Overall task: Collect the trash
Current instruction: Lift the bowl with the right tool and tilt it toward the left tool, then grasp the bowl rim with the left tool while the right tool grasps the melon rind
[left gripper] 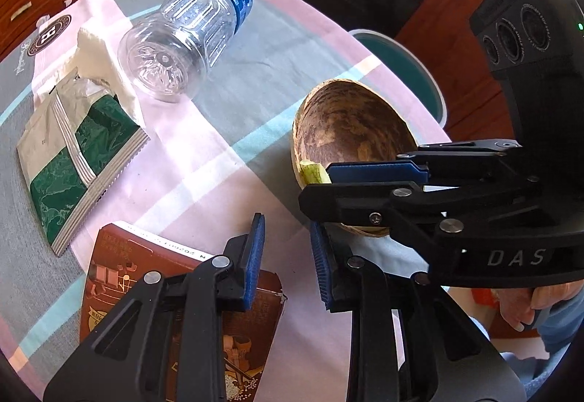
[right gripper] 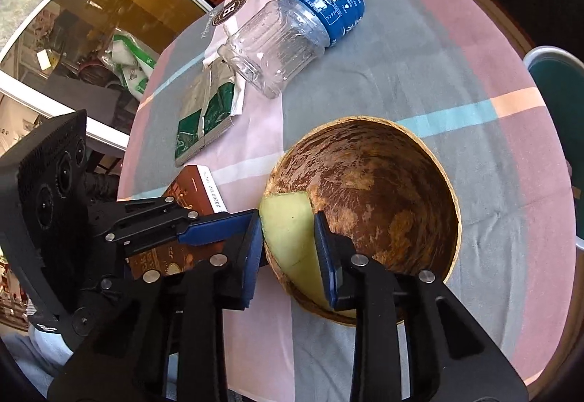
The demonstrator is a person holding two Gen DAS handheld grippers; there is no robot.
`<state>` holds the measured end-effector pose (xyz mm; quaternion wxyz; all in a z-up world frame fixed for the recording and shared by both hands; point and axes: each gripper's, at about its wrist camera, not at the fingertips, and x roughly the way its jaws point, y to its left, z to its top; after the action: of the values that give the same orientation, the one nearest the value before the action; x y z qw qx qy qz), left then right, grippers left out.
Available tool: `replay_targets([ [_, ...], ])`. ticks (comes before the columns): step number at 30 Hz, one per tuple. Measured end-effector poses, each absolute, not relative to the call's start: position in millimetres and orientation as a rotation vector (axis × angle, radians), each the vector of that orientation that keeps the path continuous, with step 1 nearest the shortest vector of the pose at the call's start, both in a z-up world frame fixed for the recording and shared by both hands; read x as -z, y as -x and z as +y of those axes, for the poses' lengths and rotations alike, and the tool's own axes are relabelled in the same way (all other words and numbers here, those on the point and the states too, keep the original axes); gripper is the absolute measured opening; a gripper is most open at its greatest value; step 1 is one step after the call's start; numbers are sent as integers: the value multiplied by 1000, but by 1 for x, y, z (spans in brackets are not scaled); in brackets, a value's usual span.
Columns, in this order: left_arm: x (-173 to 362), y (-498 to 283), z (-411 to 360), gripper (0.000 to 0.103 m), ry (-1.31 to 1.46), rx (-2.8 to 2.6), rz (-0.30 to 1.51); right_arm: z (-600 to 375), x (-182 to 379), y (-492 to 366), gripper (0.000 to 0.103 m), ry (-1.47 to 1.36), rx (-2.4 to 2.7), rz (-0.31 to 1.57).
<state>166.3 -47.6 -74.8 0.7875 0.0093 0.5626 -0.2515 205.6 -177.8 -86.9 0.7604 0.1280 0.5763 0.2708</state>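
Observation:
A brown wooden bowl stands on the striped tablecloth near the table's edge. A pale green piece of rind leans on its near rim, and my right gripper is shut on it, one blue pad on each side. In the left wrist view the same right gripper pinches the rind at the bowl. My left gripper stands open just left of the bowl, above a brown carton, with only tablecloth showing between its pads.
An empty clear bottle with a blue label lies on its side farther back. A torn green and silver sachet and a crumpled tissue lie left of it. A teal bin with a white rim stands beyond the table edge.

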Motion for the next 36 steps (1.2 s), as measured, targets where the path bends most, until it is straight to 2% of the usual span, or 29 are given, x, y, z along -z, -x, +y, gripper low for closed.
replay_targets([
  [3, 76, -169, -52, 27, -26, 531, 1213, -176, 77, -202, 17, -286, -606, 1238],
  [8, 71, -165, -51, 27, -26, 519, 1205, -184, 64, -198, 13, -322, -604, 1216],
  [36, 20, -125, -61, 30, -1, 615, 1138, -189, 58, -187, 12, -436, -621, 1209],
])
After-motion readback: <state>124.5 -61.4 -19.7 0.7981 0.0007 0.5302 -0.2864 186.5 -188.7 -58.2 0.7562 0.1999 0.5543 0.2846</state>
